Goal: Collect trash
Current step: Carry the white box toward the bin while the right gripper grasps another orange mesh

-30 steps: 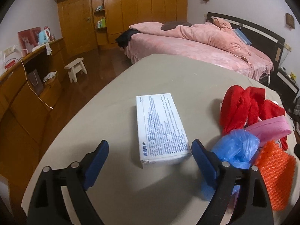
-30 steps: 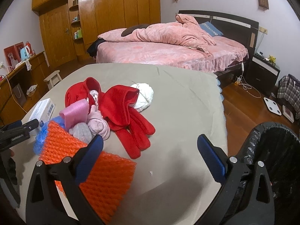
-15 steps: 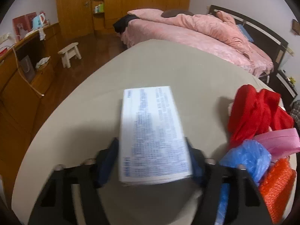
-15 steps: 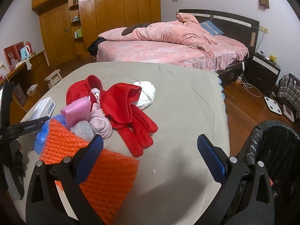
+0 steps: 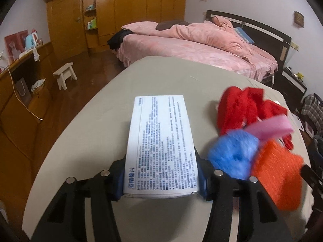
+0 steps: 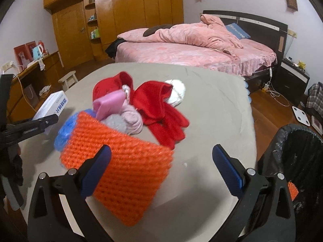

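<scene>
My left gripper (image 5: 161, 179) is shut on a white printed box (image 5: 159, 147), its blue pads pressed against the box's two long sides. The box is held just above the grey table (image 5: 90, 141). In the right wrist view the same box (image 6: 53, 104) shows at the far left, in the left gripper (image 6: 30, 125). My right gripper (image 6: 161, 161) stands open low over the table, with a corner of an orange mesh sheet (image 6: 125, 171) between its fingers, untouched. A crumpled blue plastic bag (image 6: 64, 133) lies beside the sheet. A bin with a black liner (image 6: 298, 161) stands off the table's right edge.
Red gloves (image 6: 157, 104), a pink pouch (image 6: 109, 104), grey and pink sock balls (image 6: 129, 121) and a white yarn ball (image 6: 177, 90) are piled mid-table. A pink bed (image 6: 191, 50) lies behind, with a white stool (image 5: 64, 74) and a wooden desk (image 5: 24, 84) to the left.
The left gripper has closed on the white box and raised it off the table. The right gripper has drifted left, so the orange sheet now reaches between its fingers.
</scene>
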`<state>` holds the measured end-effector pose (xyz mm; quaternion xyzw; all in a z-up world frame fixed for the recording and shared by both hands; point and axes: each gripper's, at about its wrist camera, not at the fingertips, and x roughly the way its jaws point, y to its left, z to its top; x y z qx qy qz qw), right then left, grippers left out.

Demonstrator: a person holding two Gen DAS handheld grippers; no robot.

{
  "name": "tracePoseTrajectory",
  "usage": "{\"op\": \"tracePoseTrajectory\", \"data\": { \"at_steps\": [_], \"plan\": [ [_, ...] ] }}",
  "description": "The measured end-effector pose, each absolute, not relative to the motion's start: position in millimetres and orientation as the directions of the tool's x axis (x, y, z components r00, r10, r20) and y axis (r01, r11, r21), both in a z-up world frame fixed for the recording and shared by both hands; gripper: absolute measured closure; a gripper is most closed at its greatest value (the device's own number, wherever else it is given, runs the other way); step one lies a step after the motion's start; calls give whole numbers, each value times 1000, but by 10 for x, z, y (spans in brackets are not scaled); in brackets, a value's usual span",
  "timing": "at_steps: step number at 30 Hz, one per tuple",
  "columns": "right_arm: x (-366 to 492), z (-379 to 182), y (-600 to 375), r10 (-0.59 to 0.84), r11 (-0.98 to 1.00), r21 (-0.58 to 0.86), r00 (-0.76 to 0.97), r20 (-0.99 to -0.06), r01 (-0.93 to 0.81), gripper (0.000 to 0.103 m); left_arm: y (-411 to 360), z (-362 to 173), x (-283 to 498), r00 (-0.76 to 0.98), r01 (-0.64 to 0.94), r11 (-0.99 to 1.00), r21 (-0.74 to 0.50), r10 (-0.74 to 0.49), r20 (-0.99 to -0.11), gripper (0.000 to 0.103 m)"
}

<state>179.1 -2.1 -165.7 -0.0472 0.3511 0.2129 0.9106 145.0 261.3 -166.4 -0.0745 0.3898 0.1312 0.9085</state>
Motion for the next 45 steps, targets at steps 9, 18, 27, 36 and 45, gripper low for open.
{"op": "tracePoseTrajectory", "data": {
  "at_steps": [9,18,27,36,45],
  "plan": [
    [1828,-1773,124,396,870,90,579,-713,-484,43,2406,-1608,1395,670,-250,967,-48,137,-730,49],
    [1719,-1681,52,479,823,141,539,-693,-550,92,2306,-1533,1398,676,-238,971,-37,137,-724,48],
    [1703,-1482,-257,453,859,141,600,-660,-493,94,2178,-1524,1357,675,-221,975,-32,129,-726,48],
    [1664,-1107,-647,412,895,124,691,-594,-427,95,1959,-1288,1416,708,-176,984,-34,102,-699,48],
    [1501,-749,-918,395,908,98,754,-524,-408,96,1450,-904,1512,768,-66,995,-75,3,-640,48]
  ]
}}
